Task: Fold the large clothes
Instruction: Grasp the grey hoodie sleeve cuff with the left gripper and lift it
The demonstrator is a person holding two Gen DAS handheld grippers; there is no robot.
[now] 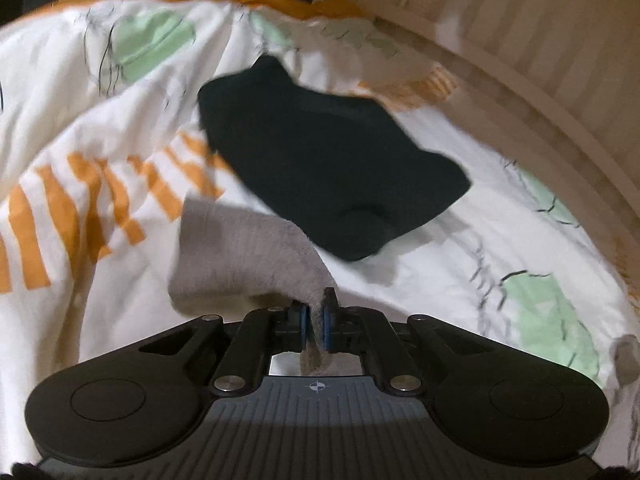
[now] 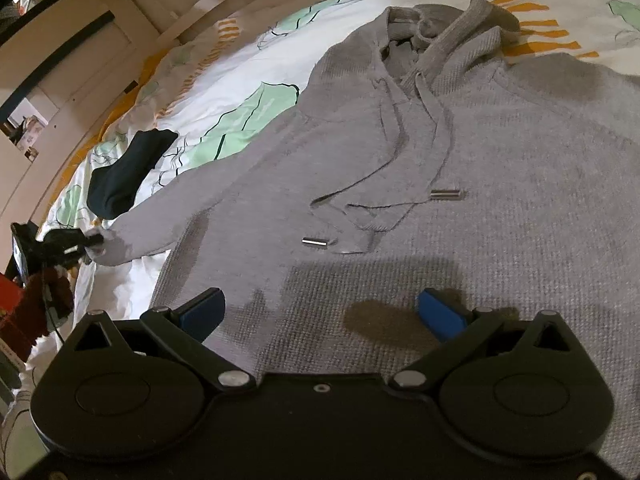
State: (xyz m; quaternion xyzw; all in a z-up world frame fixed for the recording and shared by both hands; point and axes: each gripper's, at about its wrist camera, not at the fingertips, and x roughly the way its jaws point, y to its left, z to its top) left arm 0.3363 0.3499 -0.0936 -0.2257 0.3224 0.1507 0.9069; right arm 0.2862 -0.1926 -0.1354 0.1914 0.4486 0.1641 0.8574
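- On the bed (image 2: 248,64), a grey hoodie (image 2: 480,184) lies face up and spread flat over the patterned duvet, hood toward the far side, drawstrings (image 2: 400,152) loose across the chest.
- Left gripper (image 1: 315,322): fingers clenched on the cuff (image 1: 240,256) of one sleeve (image 2: 160,204); the right wrist view shows that sleeve stretched out sideways from the body, its end raised slightly off the duvet.
- Right gripper (image 2: 320,314): fingers spread wide and released, holding nothing, hovering low over the hoodie's lower front.
- A dark garment (image 1: 332,168) lies on the duvet just beyond the held cuff, near the sleeve; whether it touches the sleeve cannot be told.
- Judged step: folding the sleeve in across the body; the fold itself is not yet made.
- Risks:
 - the grip is narrow and on the cuff edge only, so the thick knit could slip out under a quick pull;
 - with the right fingers not pinning the body, dragging the sleeve could shift or wrinkle the whole hoodie;
 - the metal-tipped drawstrings could get trapped under the fold and leave a lump;
 - a low sweep could snag the dark garment.
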